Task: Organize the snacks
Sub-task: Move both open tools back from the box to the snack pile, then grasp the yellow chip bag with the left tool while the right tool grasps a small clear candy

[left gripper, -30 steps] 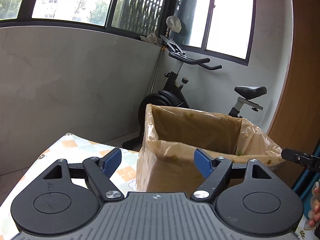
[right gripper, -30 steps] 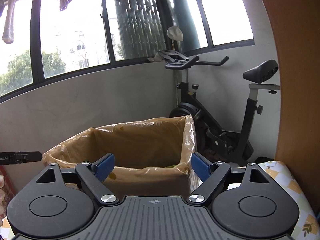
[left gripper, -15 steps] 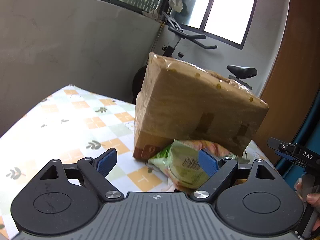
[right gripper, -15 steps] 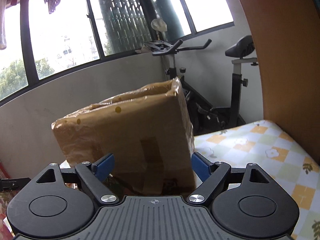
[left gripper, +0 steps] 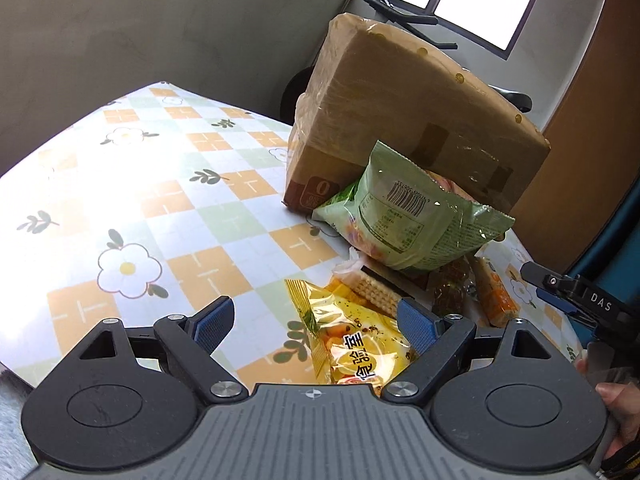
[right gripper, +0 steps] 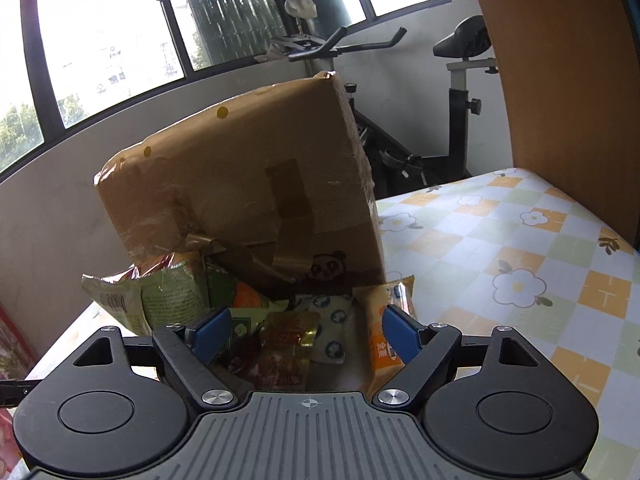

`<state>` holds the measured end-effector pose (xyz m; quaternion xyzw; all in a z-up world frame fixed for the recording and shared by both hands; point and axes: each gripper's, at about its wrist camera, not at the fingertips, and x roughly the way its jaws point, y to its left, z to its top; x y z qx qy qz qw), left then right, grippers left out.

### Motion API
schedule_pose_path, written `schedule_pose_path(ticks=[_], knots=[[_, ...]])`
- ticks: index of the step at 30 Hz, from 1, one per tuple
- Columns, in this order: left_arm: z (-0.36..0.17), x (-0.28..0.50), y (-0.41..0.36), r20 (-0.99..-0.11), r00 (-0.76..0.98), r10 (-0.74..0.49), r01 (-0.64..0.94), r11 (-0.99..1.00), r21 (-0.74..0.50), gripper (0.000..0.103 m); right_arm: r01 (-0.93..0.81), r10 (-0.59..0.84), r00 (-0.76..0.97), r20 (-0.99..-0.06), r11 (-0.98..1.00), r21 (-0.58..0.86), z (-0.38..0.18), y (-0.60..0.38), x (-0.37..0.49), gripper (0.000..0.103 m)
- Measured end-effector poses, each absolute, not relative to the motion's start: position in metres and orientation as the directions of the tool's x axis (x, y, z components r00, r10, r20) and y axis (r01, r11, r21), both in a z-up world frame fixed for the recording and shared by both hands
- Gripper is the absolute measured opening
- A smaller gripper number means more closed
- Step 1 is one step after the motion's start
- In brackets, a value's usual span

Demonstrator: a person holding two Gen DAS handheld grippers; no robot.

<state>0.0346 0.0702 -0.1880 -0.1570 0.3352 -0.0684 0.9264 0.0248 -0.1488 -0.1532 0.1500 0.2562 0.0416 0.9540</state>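
A plastic-lined cardboard box (left gripper: 400, 112) stands on the flowered tablecloth (left gripper: 140, 200), with a heap of snacks against its near side. My left gripper (left gripper: 316, 320) is open just above a yellow snack bag (left gripper: 360, 344), touching nothing. Beyond it lie a wafer pack (left gripper: 372, 288) and a big green bag (left gripper: 408, 220) leaning on the box. My right gripper (right gripper: 305, 330) is open too, over a red-brown packet (right gripper: 280, 352); an orange pack (right gripper: 384, 320) stands by its right finger. In the right wrist view the box (right gripper: 248, 168) rises behind the heap.
An exercise bike (right gripper: 460, 92) stands past the table's far edge, under the windows. A wooden panel (right gripper: 560, 80) borders the table on the right. Bare tablecloth (right gripper: 520, 240) spreads right of the box, and also left of it. A hand (left gripper: 612, 396) shows at the lower right.
Both grippers have dropped and tipped downward, from looking into the box's open top to hovering low over the snacks at its foot. The left jaws stand a little wider.
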Motion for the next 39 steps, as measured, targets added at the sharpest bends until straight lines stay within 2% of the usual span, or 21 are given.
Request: schedule_pose_path(ticks=[11,26,27,29,30,33,36,39], knots=[[-0.206,0.038,0.048,-0.635,0.705,-0.315,0.065,0.921,-0.385,0.090,-0.013,0.151,0.850,-0.504,0.964,0.266,-0.164,-0.141,0.021,0.080],[-0.219,0.043,0.044,-0.650,0.674,-0.350,0.068,0.906,-0.417,0.090,-0.031,0.167,0.816,-0.553,0.968,0.247,-0.178,-0.130,0.022,0.076],[-0.219,0.043,0.044,-0.650,0.672,-0.354,0.073,0.906,-0.418,0.089,-0.041,0.175,0.811,-0.558,0.969,0.244,-0.179,-0.127,0.022,0.076],[-0.219,0.042,0.044,-0.637,0.679,-0.366,0.088,0.901,-0.425,0.079,-0.064,0.191,0.802,-0.565,0.969,0.238,-0.181,-0.120,0.022,0.074],[-0.218,0.040,0.044,-0.622,0.686,-0.377,0.102,0.897,-0.431,0.071,-0.074,0.199,0.798,-0.569,0.969,0.235,-0.182,-0.117,0.023,0.072],[-0.214,0.035,0.045,-0.613,0.712,-0.342,0.088,0.910,-0.406,0.065,-0.126,0.244,0.775,-0.583,0.964,0.235,-0.185,-0.105,0.025,0.063],[-0.207,0.029,0.051,-0.587,0.747,-0.312,0.065,0.913,-0.402,0.065,-0.193,0.294,0.740,-0.605,0.954,0.228,-0.189,-0.090,0.028,0.052],[-0.201,0.025,0.055,-0.569,0.773,-0.279,0.053,0.923,-0.380,0.065,-0.233,0.321,0.705,-0.632,0.947,0.221,-0.193,-0.079,0.031,0.048]])
